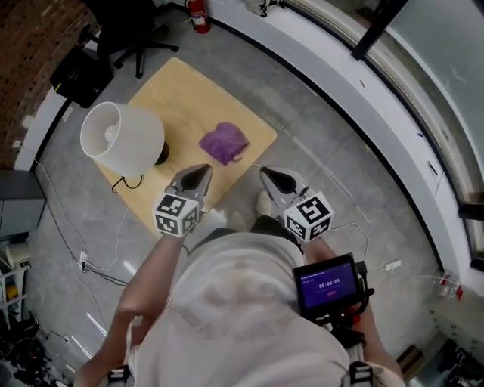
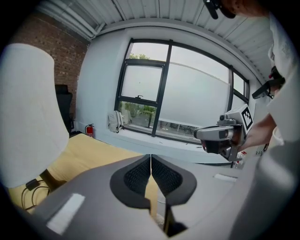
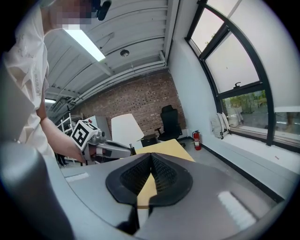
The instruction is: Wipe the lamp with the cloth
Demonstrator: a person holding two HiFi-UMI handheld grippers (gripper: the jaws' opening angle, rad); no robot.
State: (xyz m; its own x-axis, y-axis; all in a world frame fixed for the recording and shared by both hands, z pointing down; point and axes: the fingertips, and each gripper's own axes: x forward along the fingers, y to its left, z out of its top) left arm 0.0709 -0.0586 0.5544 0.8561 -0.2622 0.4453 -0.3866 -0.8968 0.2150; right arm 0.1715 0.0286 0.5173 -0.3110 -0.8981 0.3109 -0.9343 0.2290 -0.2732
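**A:** Entry one, the left gripper [image 2: 150, 158]. Fingers?

**B:** Pressed together, the ribbed pads meeting along one seam with nothing between them. It is held in the air above the near edge of the table [image 1: 175, 82], with its marker cube toward the person.

**A:** Entry two, the right gripper [image 3: 151, 157]?

**B:** The same: pads closed on each other and empty. It hangs over the grey floor just off the table's near corner, beside the left gripper but apart from it.

**A:** Entry three, the cloth [image 1: 224, 142]?

**B:** Purple and crumpled in a heap. It lies on the pale wooden tabletop just beyond both sets of fingertips, and neither gripper touches it.

**A:** Entry four, the lamp [image 1: 121, 137]?

**B:** It has a white shade on a dark base and stands upright on the table. It is to the left of the cloth, near it but not touching. Its black cord [image 1: 127, 184] loops off the table's near edge.

**A:** Surroundings?

**B:** A black office chair [image 1: 128, 32] and a red fire extinguisher [image 1: 198, 15] stand beyond the table. A curved window runs along the right. A small lit screen [image 1: 327, 286] is mounted at the person's chest.
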